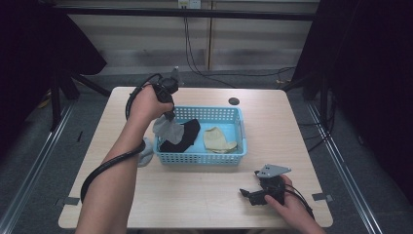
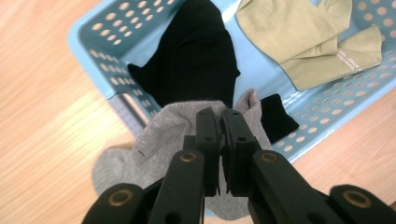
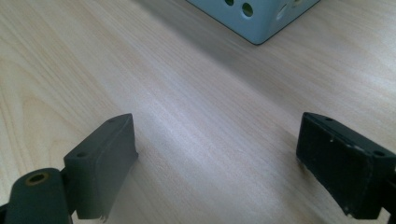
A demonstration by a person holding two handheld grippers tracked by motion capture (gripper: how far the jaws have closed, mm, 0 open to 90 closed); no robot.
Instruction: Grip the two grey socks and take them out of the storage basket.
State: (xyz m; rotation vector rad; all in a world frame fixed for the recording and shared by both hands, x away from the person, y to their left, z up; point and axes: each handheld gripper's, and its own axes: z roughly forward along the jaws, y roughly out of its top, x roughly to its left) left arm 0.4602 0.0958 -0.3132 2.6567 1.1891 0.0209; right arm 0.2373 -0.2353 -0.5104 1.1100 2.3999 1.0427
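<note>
The surface (image 1: 204, 195) carries a blue basket (image 1: 199, 158) at the middle of the high view, holding a black sock (image 1: 187, 136) and a tan sock (image 1: 216, 140). My left hand-held gripper (image 1: 169, 116) hangs over the basket's left end, jaws pinched tight on a grey sock (image 2: 159, 135). The sock's long axis droops down and left across the rim, its toe outside the basket. My right hand-held gripper (image 1: 253, 196) rests wide and empty at the lower right, well apart.
</note>
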